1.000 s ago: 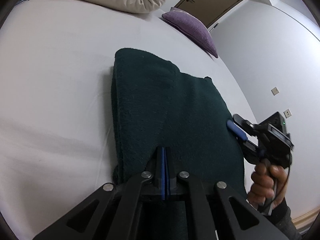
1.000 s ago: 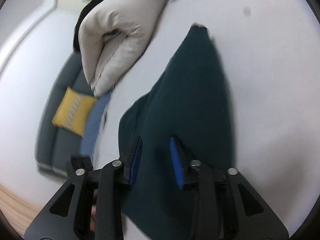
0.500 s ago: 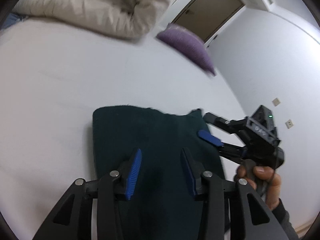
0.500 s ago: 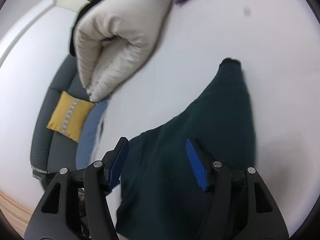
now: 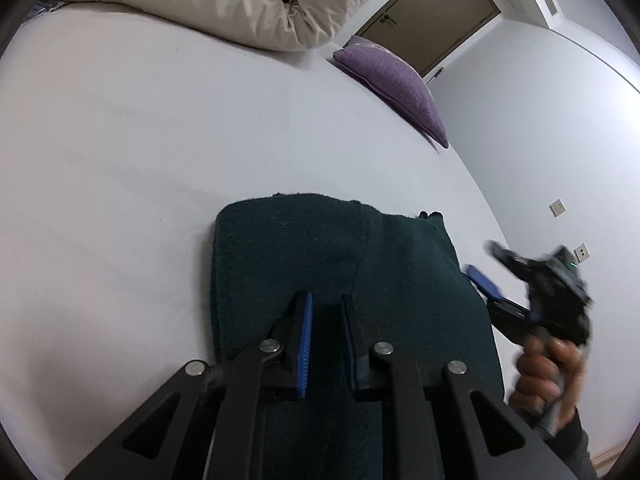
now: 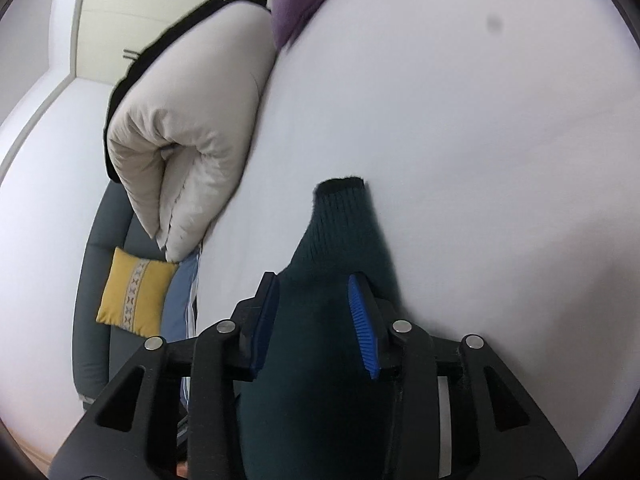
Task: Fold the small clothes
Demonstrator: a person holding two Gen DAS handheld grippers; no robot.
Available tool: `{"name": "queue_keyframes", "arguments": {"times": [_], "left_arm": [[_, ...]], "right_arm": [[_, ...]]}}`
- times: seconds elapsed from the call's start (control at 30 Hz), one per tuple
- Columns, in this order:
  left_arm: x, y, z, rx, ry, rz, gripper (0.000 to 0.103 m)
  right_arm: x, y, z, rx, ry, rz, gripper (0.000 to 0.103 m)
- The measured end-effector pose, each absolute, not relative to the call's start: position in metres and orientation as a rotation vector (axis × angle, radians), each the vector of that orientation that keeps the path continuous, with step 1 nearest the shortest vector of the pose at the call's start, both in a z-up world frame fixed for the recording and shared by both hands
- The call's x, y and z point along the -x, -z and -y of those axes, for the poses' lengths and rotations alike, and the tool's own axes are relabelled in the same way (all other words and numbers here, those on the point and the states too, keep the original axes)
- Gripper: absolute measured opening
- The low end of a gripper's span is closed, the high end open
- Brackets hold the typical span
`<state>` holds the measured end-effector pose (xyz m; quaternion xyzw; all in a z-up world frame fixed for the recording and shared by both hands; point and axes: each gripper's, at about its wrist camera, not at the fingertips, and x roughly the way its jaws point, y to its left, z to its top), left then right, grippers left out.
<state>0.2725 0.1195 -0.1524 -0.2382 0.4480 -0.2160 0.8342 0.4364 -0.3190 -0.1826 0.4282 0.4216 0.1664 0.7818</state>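
In the left wrist view, the dark green sweater (image 5: 332, 280) lies folded on the white bed (image 5: 140, 160), filling the lower middle of the frame, with its folded edge toward the upper side and a small dark cuff tip at its upper right corner. The left gripper (image 5: 325, 320) sits at the bottom centre over the sweater's near part; its fingers (image 5: 305, 336) stand a little apart with a narrow gap, have just been closing, and only the knit surface shows in the gap, not pinched fabric. At the right edge the right gripper (image 5: 480, 280) is blurred, held by a hand (image 5: 548, 372) in a dark sleeve, its blue pad just beside the sweater's right edge. A cream duvet (image 5: 240, 4) is bunched across the top of the frame, a purple pillow (image 5: 396, 88) lies at the upper right, and a brown door (image 5: 432, 16) stands behind it.

In the right wrist view, the sweater (image 6: 344, 240) runs from the bottom centre up to a ribbed cuff near the middle of the frame, lying on the bed (image 6: 480, 160). The right gripper (image 6: 316, 312) straddles it: its fingers (image 6: 362, 320) stand apart on either side of the fabric, have just been closing, and whether the pads press the knit cannot be told. The duvet (image 6: 188, 140) hangs at the left, with a grey sofa (image 6: 100, 280) and a yellow cushion (image 6: 132, 296) at the lower left
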Motion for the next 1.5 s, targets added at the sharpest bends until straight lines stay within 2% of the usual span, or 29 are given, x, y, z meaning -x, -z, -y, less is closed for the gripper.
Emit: {"name": "queue_keyframes", "arguments": {"times": [0.07, 0.1, 0.2, 0.37, 0.43, 0.47, 0.5, 0.57, 0.63, 0.67, 0.7, 0.73, 0.83, 1.17, 1.23, 1.3, 1.37, 1.43, 1.5], "left_arm": [[-0.275, 0.155, -0.121, 0.520, 0.465, -0.951, 0.018], [-0.275, 0.156, -0.123, 0.530, 0.469, -0.952, 0.018], [-0.276, 0.156, -0.124, 0.531, 0.471, -0.952, 0.018], [-0.272, 0.158, -0.127, 0.530, 0.479, -0.948, 0.018], [-0.272, 0.159, -0.128, 0.529, 0.479, -0.947, 0.018], [-0.272, 0.159, -0.127, 0.529, 0.479, -0.948, 0.018], [-0.272, 0.158, -0.130, 0.542, 0.482, -0.948, 0.017], [-0.269, 0.154, -0.135, 0.581, 0.481, -0.951, 0.015], [-0.256, 0.142, -0.147, 0.608, 0.467, -0.929, 0.031], [-0.249, 0.135, -0.153, 0.610, 0.455, -0.906, 0.049], [-0.239, 0.128, -0.162, 0.618, 0.438, -0.872, 0.055], [-0.230, 0.123, -0.171, 0.628, 0.418, -0.852, 0.063], [-0.226, 0.136, -0.180, 0.645, 0.410, -0.941, 0.064], [-0.245, 0.169, -0.173, 0.780, 0.481, -1.117, 0.064], [-0.252, 0.171, -0.167, 0.776, 0.490, -1.144, 0.064], [-0.257, 0.171, -0.159, 0.764, 0.495, -1.165, 0.063], [-0.263, 0.171, -0.151, 0.760, 0.504, -1.181, 0.063], [-0.270, 0.171, -0.142, 0.759, 0.510, -1.197, 0.056], [-0.275, 0.174, -0.133, 0.744, 0.498, -1.210, 0.042]], "right_arm": [[-0.410, 0.165, 0.318, -0.931, -0.448, -0.884, 0.042], [-0.401, 0.158, 0.314, -0.918, -0.490, -0.883, 0.047], [-0.364, 0.141, 0.287, -0.840, -0.623, -0.919, 0.049], [-0.309, 0.157, 0.256, -0.701, -0.734, -1.009, 0.050], [-0.300, 0.177, 0.264, -0.739, -0.755, -1.007, 0.042], [-0.300, 0.184, 0.268, -0.771, -0.763, -0.998, 0.032], [-0.299, 0.190, 0.274, -0.796, -0.765, -0.998, 0.030], [-0.294, 0.188, 0.280, -0.813, -0.762, -0.999, 0.032], [-0.285, 0.170, 0.283, -0.750, -0.725, -0.970, 0.046], [-0.282, 0.163, 0.286, -0.742, -0.716, -0.946, 0.065], [-0.276, 0.151, 0.294, -0.747, -0.690, -0.901, 0.083], [-0.276, 0.145, 0.302, -0.745, -0.653, -0.881, 0.086], [-0.278, 0.137, 0.323, -0.746, -0.584, -0.869, 0.086], [-0.312, 0.189, 0.339, -0.892, -0.544, -1.047, 0.083], [-0.327, 0.191, 0.328, -0.870, -0.550, -1.090, 0.079], [-0.343, 0.193, 0.313, -0.861, -0.570, -1.115, 0.068], [-0.351, 0.197, 0.300, -0.832, -0.578, -1.150, 0.067], [-0.359, 0.200, 0.286, -0.794, -0.569, -1.173, 0.065], [-0.365, 0.201, 0.278, -0.787, -0.561, -1.181, 0.065]]}}
